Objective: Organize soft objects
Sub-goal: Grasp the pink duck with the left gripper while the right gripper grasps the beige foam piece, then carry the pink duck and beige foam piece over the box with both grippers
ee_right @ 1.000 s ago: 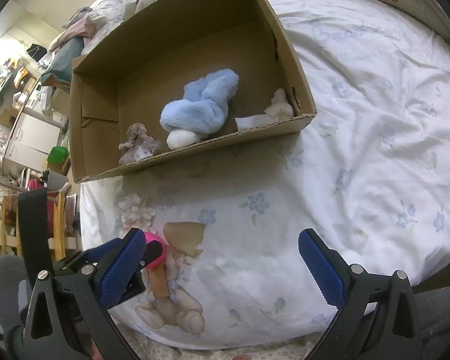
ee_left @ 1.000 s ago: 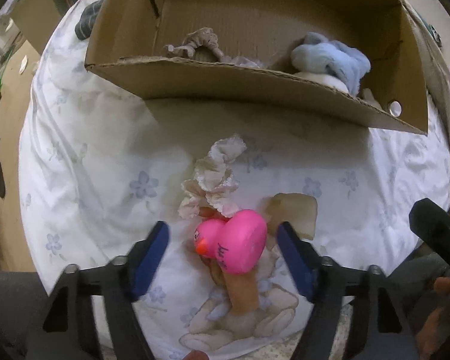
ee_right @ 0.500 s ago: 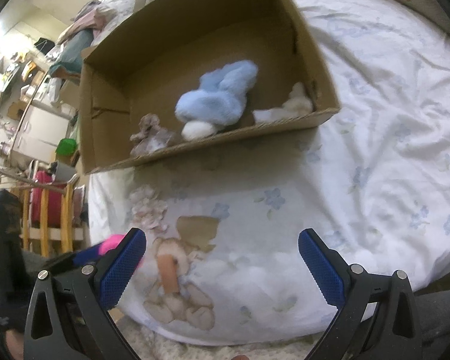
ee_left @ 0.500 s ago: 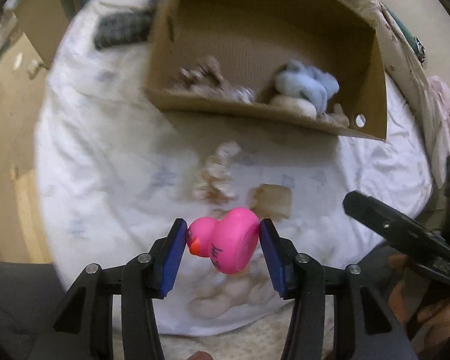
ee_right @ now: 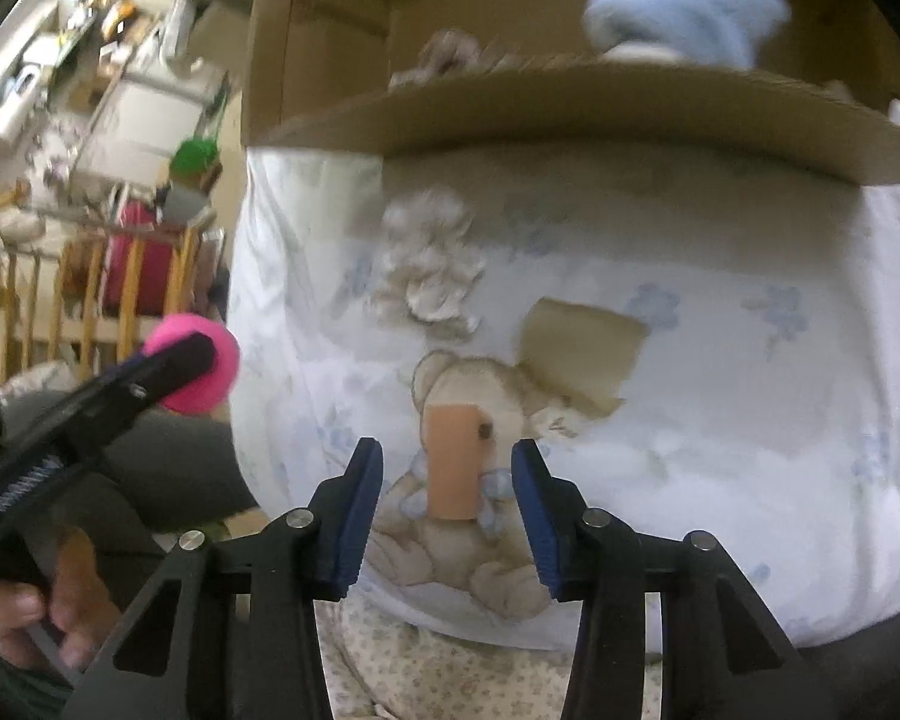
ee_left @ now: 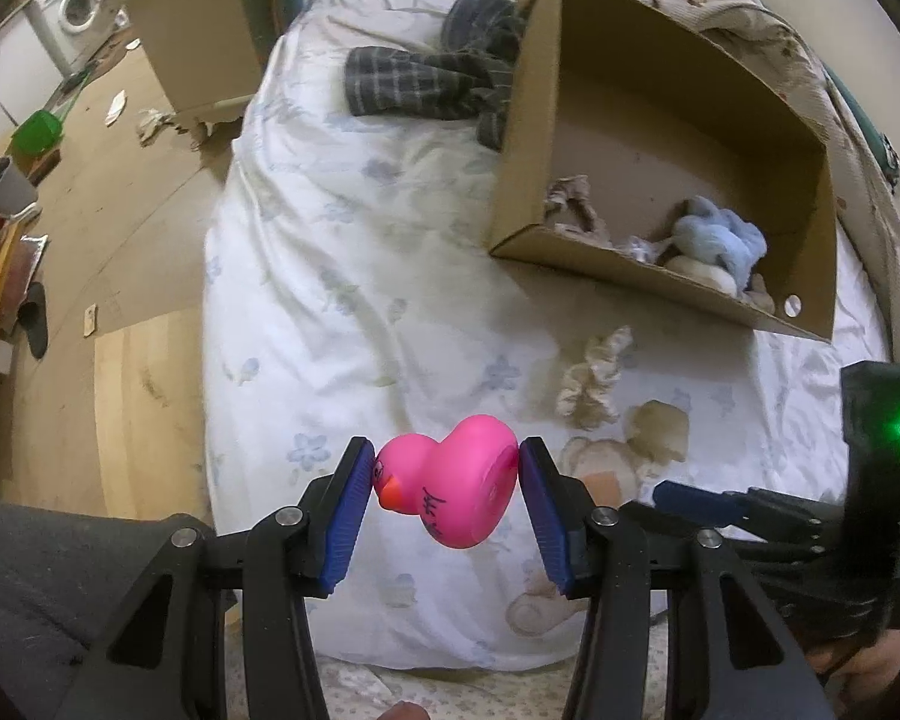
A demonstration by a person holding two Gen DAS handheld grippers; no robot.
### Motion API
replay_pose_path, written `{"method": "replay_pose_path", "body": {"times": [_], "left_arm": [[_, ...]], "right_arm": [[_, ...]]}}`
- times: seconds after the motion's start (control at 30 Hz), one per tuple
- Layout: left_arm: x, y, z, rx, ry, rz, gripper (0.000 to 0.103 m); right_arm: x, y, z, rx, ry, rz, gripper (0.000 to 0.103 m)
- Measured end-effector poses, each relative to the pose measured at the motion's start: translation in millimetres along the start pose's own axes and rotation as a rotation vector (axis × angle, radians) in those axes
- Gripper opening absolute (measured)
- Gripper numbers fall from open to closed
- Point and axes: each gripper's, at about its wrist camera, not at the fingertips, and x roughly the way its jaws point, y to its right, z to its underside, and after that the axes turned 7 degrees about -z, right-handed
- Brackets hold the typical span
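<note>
Pink rubber duck [ee_left: 447,489] is clamped between the left gripper [ee_left: 444,507] pads; the right gripper [ee_right: 447,507] jaws are closing around a tan cylindrical soft piece [ee_right: 456,462], not yet pressed.

black tongs [ee_left: 444,501], blue ribbed pads (silver screws)
</note>
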Motion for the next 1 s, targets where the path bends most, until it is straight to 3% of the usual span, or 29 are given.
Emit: {"method": "replay_pose_path", "body": {"times": [0.07,0.2,0.3,0.33,0.67,1.0], "left_arm": [[2.8,-0.4,1.8,-0.001,-0.006,0.005,0.046],[4.5,-0.5,2.7,0.006,-0.004,-0.003,0.046],[6.6,1.1,2.1,0.002,-0.009,-0.004,0.046],[7.0,2.3,1.6,0.002,-0.01,-0.005,0.046],[13.0,18.8,-0.2,0.029,-0.01,-0.022,0.046],[13.9,50.0,-2.4,0.067,-0.001,-0.023,0.046]], "right_arm": [[11.6,-2.6,-1.4,-0.01,-0.03,0.018,0.048],[28.7,-6.5,-1.5,-0.034,-0.082,0.07,0.034],[32.3,-11.1,-0.9,-0.068,-0.081,0.109,0.011],[29.5,-11.8,-0.2,-0.075,-0.073,0.105,0.008],[-12.8,-26.5,5.9,-0.073,0.067,-0.01,0.007],[-27.4,-18.9,3.6,-0.055,0.116,0.012,0.007]]}}
